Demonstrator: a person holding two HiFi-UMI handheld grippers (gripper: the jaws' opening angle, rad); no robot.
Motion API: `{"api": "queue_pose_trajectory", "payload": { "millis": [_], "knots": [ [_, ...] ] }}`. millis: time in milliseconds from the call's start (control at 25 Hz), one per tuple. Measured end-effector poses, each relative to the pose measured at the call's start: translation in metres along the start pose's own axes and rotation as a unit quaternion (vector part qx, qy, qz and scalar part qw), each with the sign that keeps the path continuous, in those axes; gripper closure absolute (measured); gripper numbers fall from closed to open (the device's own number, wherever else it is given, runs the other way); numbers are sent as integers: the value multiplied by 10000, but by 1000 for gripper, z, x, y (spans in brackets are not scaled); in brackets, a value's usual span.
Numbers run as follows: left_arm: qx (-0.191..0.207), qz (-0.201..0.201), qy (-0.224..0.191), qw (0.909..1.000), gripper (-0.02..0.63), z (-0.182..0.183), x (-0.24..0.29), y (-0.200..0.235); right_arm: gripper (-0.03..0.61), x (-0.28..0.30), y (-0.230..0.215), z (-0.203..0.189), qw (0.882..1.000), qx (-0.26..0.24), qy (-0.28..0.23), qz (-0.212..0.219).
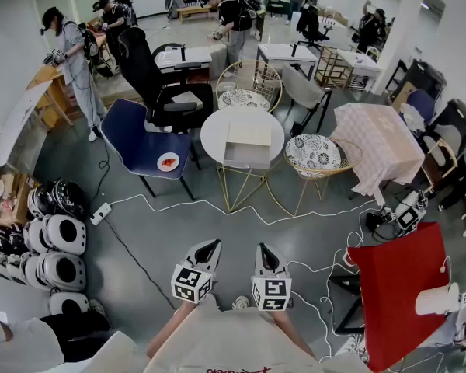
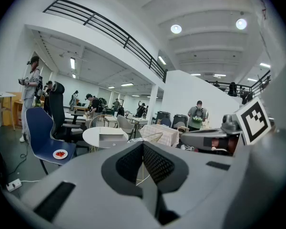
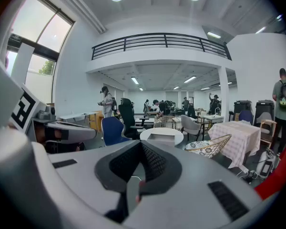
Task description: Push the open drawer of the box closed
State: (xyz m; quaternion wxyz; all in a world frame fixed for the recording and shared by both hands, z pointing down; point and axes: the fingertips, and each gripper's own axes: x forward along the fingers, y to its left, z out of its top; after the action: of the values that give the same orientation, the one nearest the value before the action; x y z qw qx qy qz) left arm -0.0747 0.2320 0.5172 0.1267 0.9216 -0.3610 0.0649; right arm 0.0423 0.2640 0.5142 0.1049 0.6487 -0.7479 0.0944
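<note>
box [image 1: 248, 133] sits well beyond left gripper [image 1: 204, 252] & right gripper [image 1: 266, 256], both low, side by side, tips pointing far, jaws pressed together, empty. drawer [image 1: 247, 158] opens twd near; long axis near-far.

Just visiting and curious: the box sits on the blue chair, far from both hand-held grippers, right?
No: the box sits on the round table, not the chair; the head view shows it. It is far from the left hand-held gripper and right hand-held gripper.

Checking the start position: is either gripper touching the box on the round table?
No: the left gripper and right gripper hang near the person, far from the box.
</note>
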Motion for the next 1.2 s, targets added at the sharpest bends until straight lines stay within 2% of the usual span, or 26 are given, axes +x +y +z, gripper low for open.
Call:
{"api": "queue_pose_trajectory", "payload": {
  "millis": [600, 1040, 1200],
  "knots": [
    [30, 124, -1, 9999, 601, 0, 11, -8, 563, 3, -9, -3, 9998, 13, -45, 190],
    [50, 251, 34, 9997, 601, -5, 26, -28, 563, -3, -29, -14, 9990, 80, -14, 447],
    [36, 318, 53, 9995, 601, -11, 28, -35, 563, -9, -31, -19, 9977, 48, -31, 681]
  ]
}}
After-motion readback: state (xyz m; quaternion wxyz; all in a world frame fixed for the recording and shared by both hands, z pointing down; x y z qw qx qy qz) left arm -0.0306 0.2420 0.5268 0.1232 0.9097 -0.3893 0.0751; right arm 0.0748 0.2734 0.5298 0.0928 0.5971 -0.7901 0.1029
